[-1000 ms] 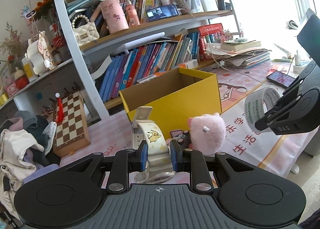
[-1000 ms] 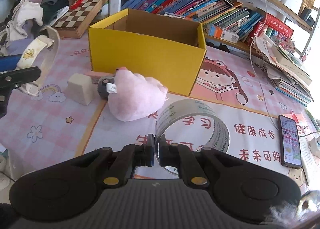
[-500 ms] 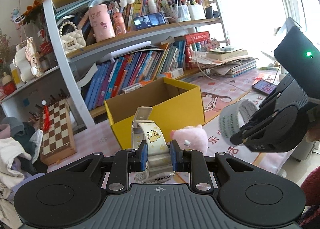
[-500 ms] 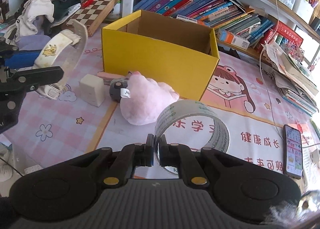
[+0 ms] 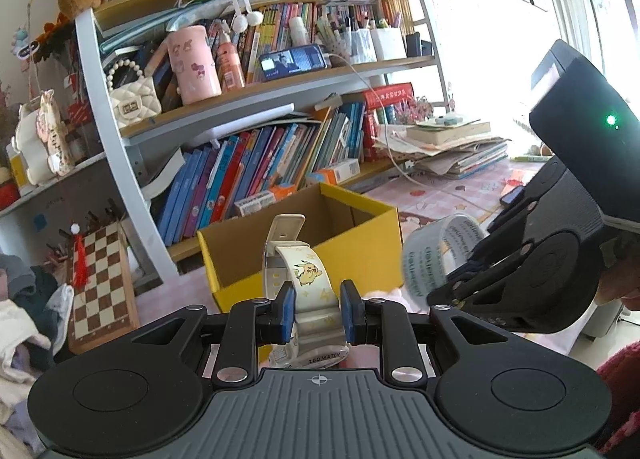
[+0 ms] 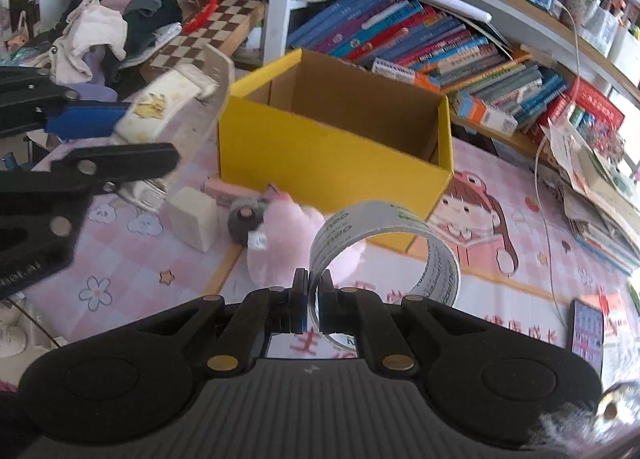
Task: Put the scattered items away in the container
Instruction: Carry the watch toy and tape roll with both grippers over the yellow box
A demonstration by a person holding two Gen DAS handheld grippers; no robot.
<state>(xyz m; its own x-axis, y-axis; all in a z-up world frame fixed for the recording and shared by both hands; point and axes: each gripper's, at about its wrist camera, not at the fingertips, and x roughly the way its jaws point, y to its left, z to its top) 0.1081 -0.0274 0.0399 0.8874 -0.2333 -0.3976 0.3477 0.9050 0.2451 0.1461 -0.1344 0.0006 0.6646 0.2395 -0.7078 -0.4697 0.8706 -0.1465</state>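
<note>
The children's watch (image 5: 303, 274) stands with its cream strap running up and away toward the far yellow cardboard box (image 6: 332, 147), its long axis along the fingers of the left gripper (image 5: 316, 309), whose blue pads pinch the strap's sides. The right gripper (image 6: 314, 301), jaws nearly together, nips the wall of a tape roll (image 6: 384, 249), held above the pink plush toy (image 6: 296, 243), its hole facing sideways.

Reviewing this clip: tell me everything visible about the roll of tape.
The clear, glossy plastic tape roll is a wide thin ring printed with green and dark lettering, with little tape left on it. The right claw is shut on its near wall, one pad inside the ring and one outside. It hangs in the air, lying roughly level, in front of the yellow cardboard box, above the pink plush toy and touching nothing else.
</note>
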